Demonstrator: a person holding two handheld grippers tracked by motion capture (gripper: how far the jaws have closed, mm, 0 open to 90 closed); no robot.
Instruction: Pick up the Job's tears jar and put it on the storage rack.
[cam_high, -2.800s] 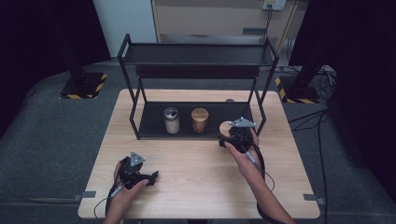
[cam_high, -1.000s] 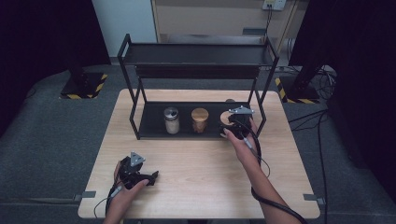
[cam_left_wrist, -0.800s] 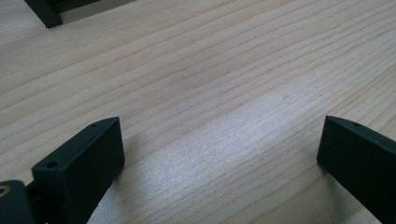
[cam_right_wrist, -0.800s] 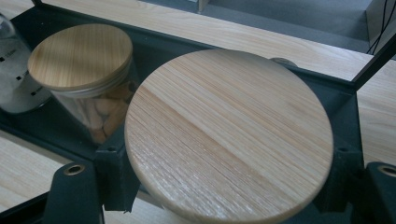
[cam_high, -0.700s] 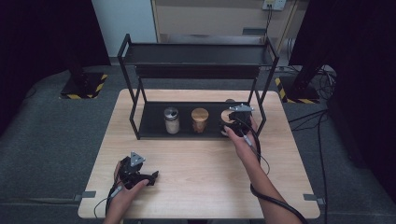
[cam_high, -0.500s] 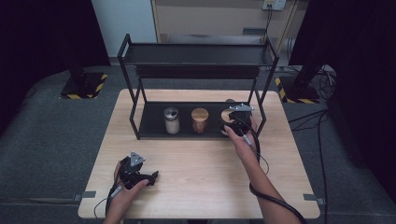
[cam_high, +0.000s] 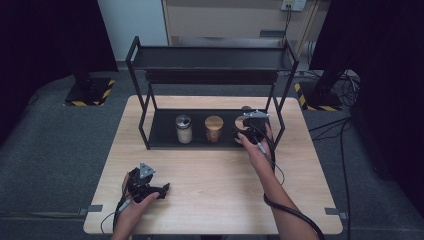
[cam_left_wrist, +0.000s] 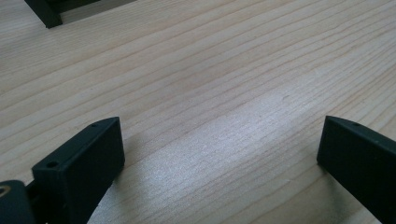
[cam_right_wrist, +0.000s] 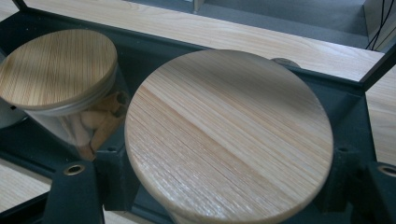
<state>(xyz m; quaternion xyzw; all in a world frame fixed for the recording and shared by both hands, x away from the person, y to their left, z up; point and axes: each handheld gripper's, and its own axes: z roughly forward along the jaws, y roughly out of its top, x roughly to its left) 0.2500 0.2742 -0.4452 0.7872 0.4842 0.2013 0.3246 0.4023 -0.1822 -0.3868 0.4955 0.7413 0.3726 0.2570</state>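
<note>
One jar (cam_right_wrist: 229, 135) between right gripper (cam_high: 248, 134) fingers (cam_right_wrist: 112, 179)

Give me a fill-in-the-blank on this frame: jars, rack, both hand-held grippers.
1. The right hand-held gripper is shut on a jar with a ____ lid.
2. That jar sits on the rack's ____ shelf.
3. With it, that shelf holds ____ jars.
4. The left hand-held gripper rests on the table with its jaws ____.

Missing words: wooden; bottom; three; open
</note>
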